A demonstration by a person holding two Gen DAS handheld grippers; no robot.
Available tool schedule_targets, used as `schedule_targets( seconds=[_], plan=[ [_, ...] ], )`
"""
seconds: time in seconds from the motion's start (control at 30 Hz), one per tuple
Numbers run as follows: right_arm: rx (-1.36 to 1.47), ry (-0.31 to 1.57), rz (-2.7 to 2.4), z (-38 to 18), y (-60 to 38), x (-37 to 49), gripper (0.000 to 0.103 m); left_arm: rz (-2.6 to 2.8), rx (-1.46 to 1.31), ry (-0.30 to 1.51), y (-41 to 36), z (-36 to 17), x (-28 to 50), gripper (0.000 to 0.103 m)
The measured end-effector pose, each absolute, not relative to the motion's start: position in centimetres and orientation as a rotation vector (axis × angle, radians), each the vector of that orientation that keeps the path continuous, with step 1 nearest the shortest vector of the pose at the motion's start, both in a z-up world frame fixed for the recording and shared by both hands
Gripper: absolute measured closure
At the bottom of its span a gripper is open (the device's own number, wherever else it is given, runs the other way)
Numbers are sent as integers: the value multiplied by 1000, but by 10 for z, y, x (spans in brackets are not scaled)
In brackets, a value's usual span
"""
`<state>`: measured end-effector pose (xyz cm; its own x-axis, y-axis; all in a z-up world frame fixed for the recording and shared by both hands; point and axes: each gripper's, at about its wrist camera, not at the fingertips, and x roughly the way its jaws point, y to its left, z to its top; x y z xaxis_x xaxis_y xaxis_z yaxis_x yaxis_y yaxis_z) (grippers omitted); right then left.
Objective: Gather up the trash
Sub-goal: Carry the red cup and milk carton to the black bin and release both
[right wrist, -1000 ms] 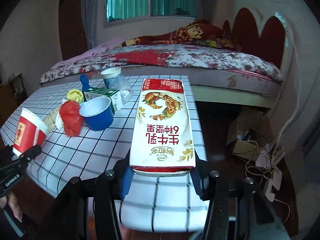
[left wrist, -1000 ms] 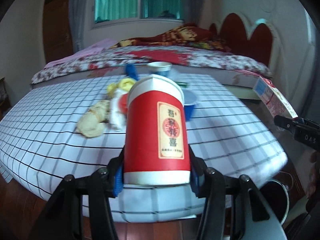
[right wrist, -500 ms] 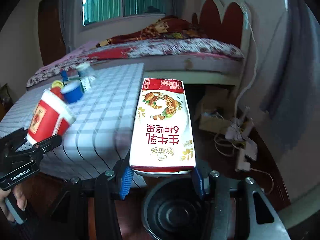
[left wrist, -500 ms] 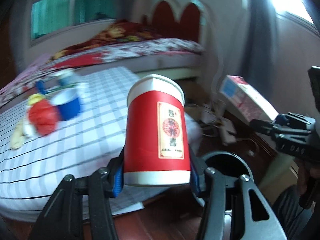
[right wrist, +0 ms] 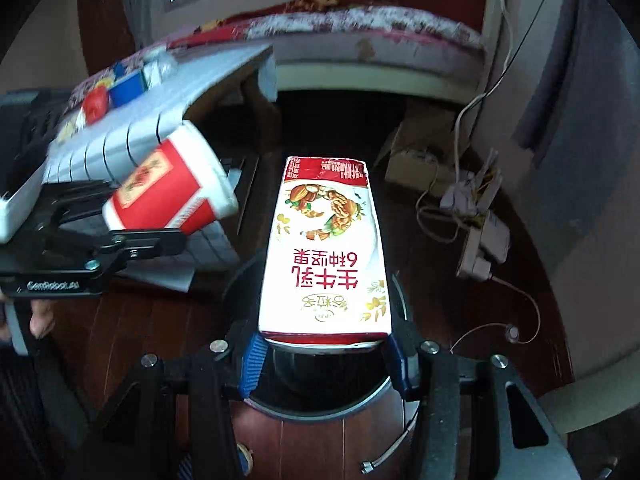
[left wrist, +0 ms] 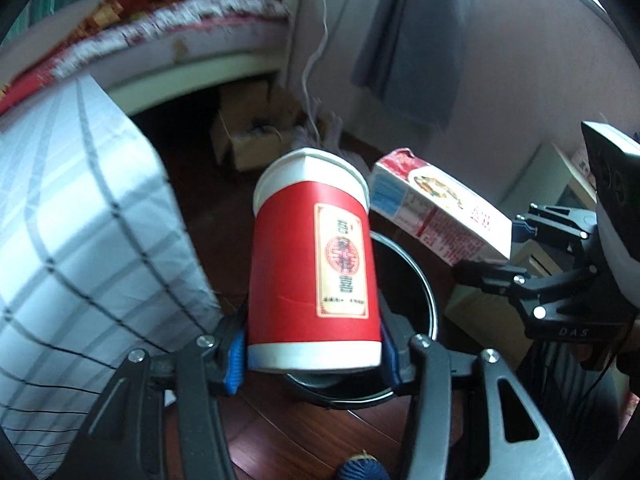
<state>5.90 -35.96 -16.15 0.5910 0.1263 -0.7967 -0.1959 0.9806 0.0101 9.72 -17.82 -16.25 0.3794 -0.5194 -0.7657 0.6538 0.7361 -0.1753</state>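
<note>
Left wrist view first: my left gripper [left wrist: 314,354] is clamped on the base of a red paper cup [left wrist: 312,264], blue pads pressing both sides, the cup's mouth pointing away from me and downward. Behind and under the cup sits the dark round bin [left wrist: 420,288] on the wooden floor, its opening partly hidden by the cup. To the left hangs the checked tablecloth [left wrist: 80,240]; to the right my other gripper carries the milk carton [left wrist: 436,216], which lies just beside the cup's rim. For a clean drop, I judge the cup's mouth should be over the bin's opening before I let go, and the two loads should not knock together.

Right wrist view: my right gripper [right wrist: 322,364] is clamped on the bottom end of the carton [right wrist: 326,248], its printed face toward me and its torn top pointing ahead. The bin [right wrist: 320,400] shows directly under the carton's held end, so this one looks well lined up. The cup [right wrist: 172,196] hangs to the left, nearer the table edge than the bin. I would release the carton first, then bring the cup over the opening.
</note>
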Motion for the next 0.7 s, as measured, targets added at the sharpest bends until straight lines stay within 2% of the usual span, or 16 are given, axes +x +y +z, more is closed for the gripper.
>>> schedule_targets(
  seconds=[0.1,0.17,0.2,0.3,0.4,0.5,0.53,0.7],
  plan=[
    [-77,957,245,-176,-365,67,49,-780,175,1004,-189,-181,106,42],
    [-112,994,169,-192,-376,73,17,-740,170,1039,-186,-191,110,29],
    [-99,992,153,-197,-381,73,7,-716,157,1043,-182,-192,111,21],
    [-67,1008,82,-201,-398,72,7,-608,179,1004,-169,-188,106,16],
    [-15,991,28,-196,-404,68,7,-522,211,944,-165,-180,99,1],
    [-1,978,-14,-191,-401,67,6,-476,206,911,-152,-168,96,1],
    [-4,968,-28,-190,-398,66,1,-466,204,903,-149,-164,96,1],
    [-13,947,-63,-185,-390,70,1,-451,209,879,-139,-153,102,1]
  ],
)
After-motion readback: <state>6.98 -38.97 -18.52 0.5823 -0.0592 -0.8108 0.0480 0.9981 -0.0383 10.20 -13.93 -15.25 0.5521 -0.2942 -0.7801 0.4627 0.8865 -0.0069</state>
